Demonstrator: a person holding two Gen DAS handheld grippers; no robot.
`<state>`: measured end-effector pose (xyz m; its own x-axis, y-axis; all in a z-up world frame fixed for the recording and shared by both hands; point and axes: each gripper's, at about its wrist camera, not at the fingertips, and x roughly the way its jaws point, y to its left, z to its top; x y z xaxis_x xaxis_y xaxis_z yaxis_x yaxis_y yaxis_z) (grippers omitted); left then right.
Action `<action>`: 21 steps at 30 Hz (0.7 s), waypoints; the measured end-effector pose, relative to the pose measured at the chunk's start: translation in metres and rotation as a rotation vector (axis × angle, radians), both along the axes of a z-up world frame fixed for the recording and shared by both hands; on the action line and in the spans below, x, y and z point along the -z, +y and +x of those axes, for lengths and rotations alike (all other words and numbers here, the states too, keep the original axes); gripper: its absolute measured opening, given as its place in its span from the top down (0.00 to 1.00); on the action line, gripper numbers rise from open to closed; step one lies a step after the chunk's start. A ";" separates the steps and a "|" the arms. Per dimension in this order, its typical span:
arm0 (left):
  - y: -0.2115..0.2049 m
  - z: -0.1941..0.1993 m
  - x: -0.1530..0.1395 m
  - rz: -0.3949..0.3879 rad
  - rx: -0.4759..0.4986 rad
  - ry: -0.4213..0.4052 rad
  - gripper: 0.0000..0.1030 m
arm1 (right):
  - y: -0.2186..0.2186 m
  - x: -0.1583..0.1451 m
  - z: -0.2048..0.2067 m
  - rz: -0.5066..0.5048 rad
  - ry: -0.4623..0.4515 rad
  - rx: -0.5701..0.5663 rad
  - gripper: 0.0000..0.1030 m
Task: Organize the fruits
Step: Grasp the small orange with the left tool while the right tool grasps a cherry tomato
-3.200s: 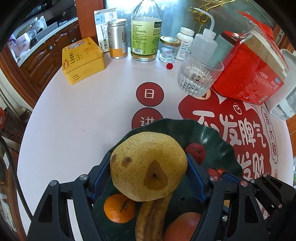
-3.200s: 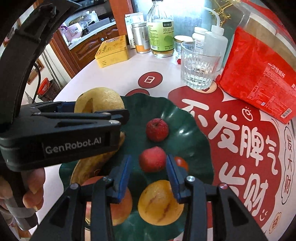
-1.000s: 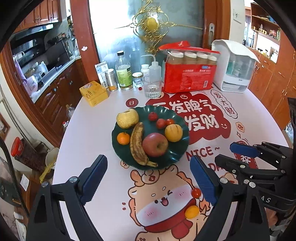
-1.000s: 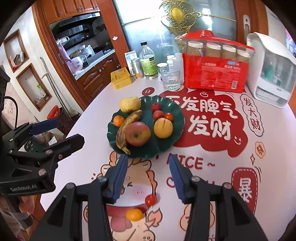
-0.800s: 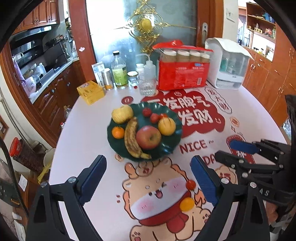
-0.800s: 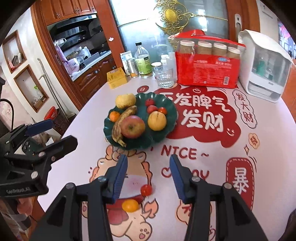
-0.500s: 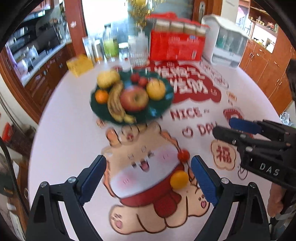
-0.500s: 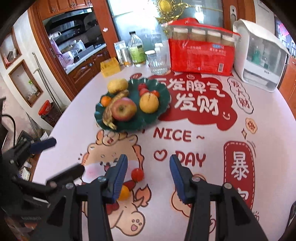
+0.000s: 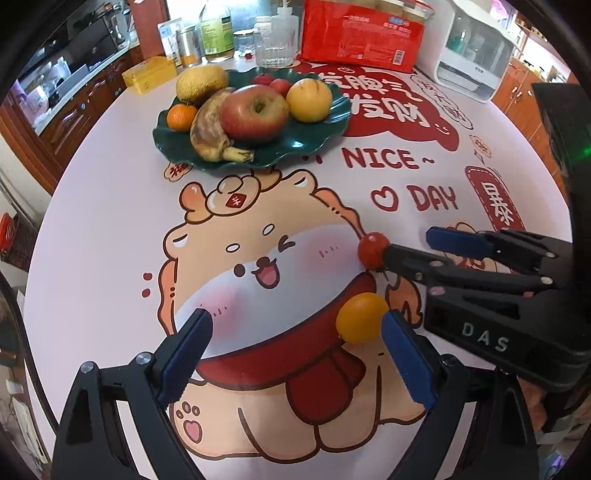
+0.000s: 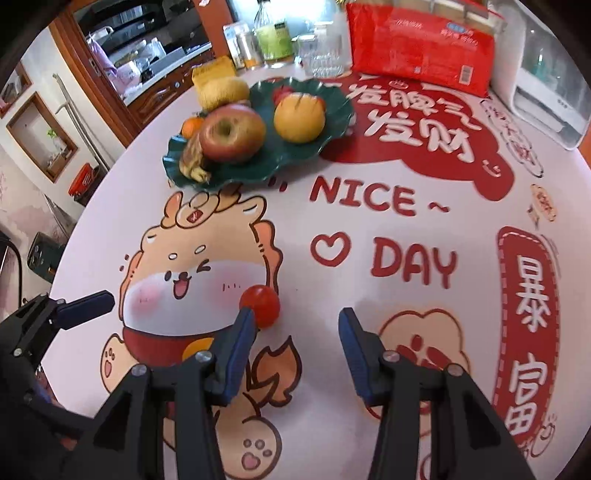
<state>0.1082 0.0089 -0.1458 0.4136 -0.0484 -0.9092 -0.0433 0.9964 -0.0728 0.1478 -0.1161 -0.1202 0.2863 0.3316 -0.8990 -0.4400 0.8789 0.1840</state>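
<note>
A dark green plate (image 9: 314,144) (image 10: 295,155) at the far side of the table holds an apple (image 9: 255,112), a banana (image 9: 208,133), a pear (image 9: 201,83), oranges and small red fruits. A red cherry tomato (image 9: 373,249) (image 10: 260,301) and a yellow cherry tomato (image 9: 362,321) (image 10: 195,349) lie loose on the printed tablecloth. My left gripper (image 9: 295,354) is open, low over the table, its right finger beside the yellow tomato. My right gripper (image 10: 291,343) is open, its left finger touching or just short of the red tomato.
Along the table's far edge stand a red package (image 9: 360,35), a glass (image 9: 271,51), bottles and jars (image 9: 216,31), a yellow tin (image 9: 147,75) and a white appliance (image 9: 472,59). Wooden cabinets lie beyond on the left.
Both grippers have dropped low and moved in towards the two loose tomatoes, which now sit right at the fingertips. The plate has moved further off in view. Both stay open.
</note>
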 end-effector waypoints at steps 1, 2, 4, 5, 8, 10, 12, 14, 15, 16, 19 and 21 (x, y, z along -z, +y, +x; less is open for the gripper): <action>0.001 0.001 0.001 -0.005 -0.006 0.004 0.11 | 0.002 0.000 0.000 0.012 0.000 -0.007 0.54; 0.002 0.001 0.002 -0.009 -0.011 0.006 0.11 | 0.004 0.000 0.000 0.014 -0.004 -0.014 0.54; 0.003 0.003 0.004 -0.012 -0.019 0.008 0.11 | 0.010 0.000 -0.001 0.010 -0.016 -0.035 0.54; 0.003 0.003 0.005 -0.013 -0.023 0.009 0.11 | 0.012 0.000 0.000 0.008 -0.017 -0.043 0.54; 0.003 0.004 0.008 -0.013 -0.027 0.017 0.11 | 0.018 0.002 -0.002 0.008 -0.011 -0.073 0.54; 0.002 0.005 0.009 -0.017 -0.029 0.019 0.11 | 0.022 0.003 -0.002 0.012 -0.005 -0.090 0.57; 0.002 0.005 0.010 -0.020 -0.030 0.020 0.11 | 0.025 0.004 -0.001 0.022 0.005 -0.106 0.60; 0.002 0.006 0.011 -0.029 -0.032 0.018 0.11 | 0.029 0.006 0.001 0.037 0.022 -0.120 0.63; 0.002 0.006 0.011 -0.032 -0.032 0.018 0.11 | 0.030 0.007 0.001 0.042 0.028 -0.126 0.67; 0.001 0.007 0.011 -0.034 -0.032 0.017 0.11 | 0.033 0.008 0.002 0.047 0.037 -0.133 0.70; 0.000 0.009 0.012 -0.042 -0.032 0.020 0.11 | 0.037 0.009 0.004 0.049 0.045 -0.143 0.74; -0.002 0.011 0.012 -0.047 -0.031 0.021 0.11 | 0.035 0.009 0.005 0.052 0.050 -0.140 0.74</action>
